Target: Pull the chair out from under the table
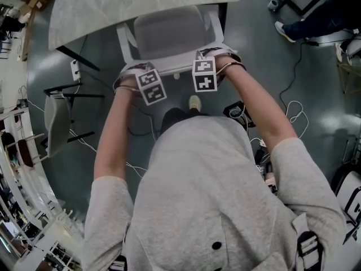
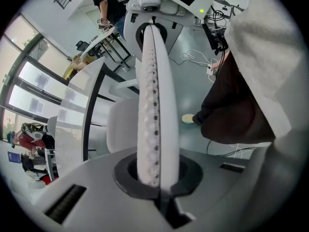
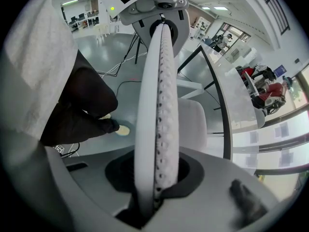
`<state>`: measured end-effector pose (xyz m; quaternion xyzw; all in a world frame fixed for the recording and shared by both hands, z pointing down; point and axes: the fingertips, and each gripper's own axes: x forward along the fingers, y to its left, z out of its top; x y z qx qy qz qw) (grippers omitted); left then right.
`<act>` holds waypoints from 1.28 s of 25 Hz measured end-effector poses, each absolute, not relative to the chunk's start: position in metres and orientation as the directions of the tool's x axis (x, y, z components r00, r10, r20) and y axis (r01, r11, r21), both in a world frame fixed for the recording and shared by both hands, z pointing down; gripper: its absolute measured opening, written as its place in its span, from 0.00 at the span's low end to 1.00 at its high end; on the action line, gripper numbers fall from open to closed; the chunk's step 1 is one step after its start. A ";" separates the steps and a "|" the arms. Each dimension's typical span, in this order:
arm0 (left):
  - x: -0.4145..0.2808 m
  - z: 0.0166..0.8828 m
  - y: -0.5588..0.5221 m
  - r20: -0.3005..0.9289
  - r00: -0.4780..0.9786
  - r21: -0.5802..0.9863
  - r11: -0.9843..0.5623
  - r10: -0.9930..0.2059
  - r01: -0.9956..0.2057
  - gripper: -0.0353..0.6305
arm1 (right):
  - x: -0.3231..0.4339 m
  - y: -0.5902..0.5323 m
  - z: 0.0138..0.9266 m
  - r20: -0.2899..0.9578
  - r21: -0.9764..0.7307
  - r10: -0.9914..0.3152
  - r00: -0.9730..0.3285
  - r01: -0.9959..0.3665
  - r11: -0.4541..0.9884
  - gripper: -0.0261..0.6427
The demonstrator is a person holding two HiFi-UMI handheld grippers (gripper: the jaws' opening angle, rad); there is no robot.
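A white-framed office chair with a grey seat (image 1: 169,33) stands partly under the pale table top (image 1: 113,4). Both grippers point down onto the top rim of its white perforated backrest (image 1: 176,68). In the head view my left gripper (image 1: 135,72) grips the rim's left end and my right gripper (image 1: 213,58) its right end. In the left gripper view the backrest rim (image 2: 154,105) runs up between the jaws of the left gripper (image 2: 155,182), which are clamped on it. The right gripper view shows the same: the rim (image 3: 161,105) pinched in the right gripper (image 3: 154,187).
My own foot (image 1: 194,102) is on the grey floor just behind the chair. A second chair (image 1: 56,120) stands to the left. Cables (image 1: 293,114) trail over the floor at right, and a seated person's shoes (image 1: 285,31) show at the upper right.
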<state>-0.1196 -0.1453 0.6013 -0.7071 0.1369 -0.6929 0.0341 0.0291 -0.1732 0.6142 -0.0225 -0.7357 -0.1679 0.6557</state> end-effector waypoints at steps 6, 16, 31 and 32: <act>-0.117 0.601 -0.126 0.972 0.007 -0.232 -0.962 -0.235 -0.140 0.08 | 0.032 -0.153 0.615 0.974 0.210 -0.181 -0.135 0.248 0.946 0.17; -0.114 0.600 -0.094 0.970 0.007 -0.241 -0.962 -0.244 -0.128 0.08 | 0.035 -0.119 0.614 0.974 0.212 -0.184 -0.134 0.237 0.948 0.17; -0.114 0.598 -0.038 0.968 0.010 -0.247 -0.963 -0.249 -0.109 0.08 | 0.036 -0.059 0.612 0.974 0.211 -0.186 -0.130 0.217 0.953 0.17; -0.113 0.599 -0.034 0.968 0.010 -0.247 -0.963 -0.249 -0.108 0.08 | 0.037 -0.055 0.612 0.974 0.210 -0.185 -0.130 0.217 0.953 0.17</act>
